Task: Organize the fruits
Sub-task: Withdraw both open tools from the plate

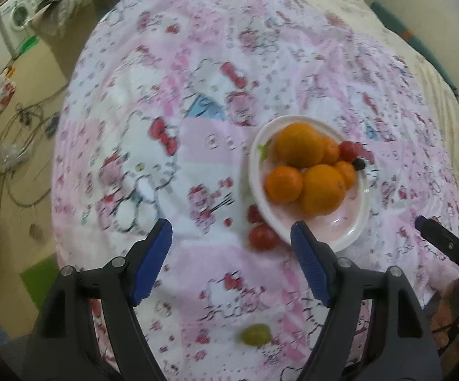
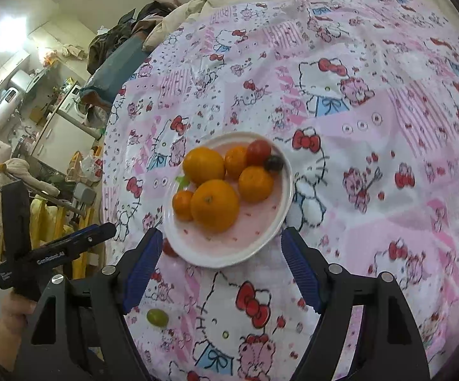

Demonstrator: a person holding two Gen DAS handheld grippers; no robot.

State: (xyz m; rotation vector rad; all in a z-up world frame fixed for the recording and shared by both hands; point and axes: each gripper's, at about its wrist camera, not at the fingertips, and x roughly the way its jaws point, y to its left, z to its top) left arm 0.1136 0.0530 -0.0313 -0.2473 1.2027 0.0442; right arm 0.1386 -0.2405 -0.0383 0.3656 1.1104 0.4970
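Both grippers, left (image 1: pixel 231 265) and right (image 2: pixel 220 270), jaws released and empty; plate (image 2: pixel 262 241) nearly full, so grab the near grape (image 2: pixel 157 317) gently, then the tomato (image 1: pixel 262 237) touching the rim.

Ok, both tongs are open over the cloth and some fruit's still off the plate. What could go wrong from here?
1. The green grape is round and lies loose on the tablecloth, so it may roll when nudged.
2. The red tomato touches the plate rim, so closing on it may shove the plate.
3. The oranges are piled, so they could shift.
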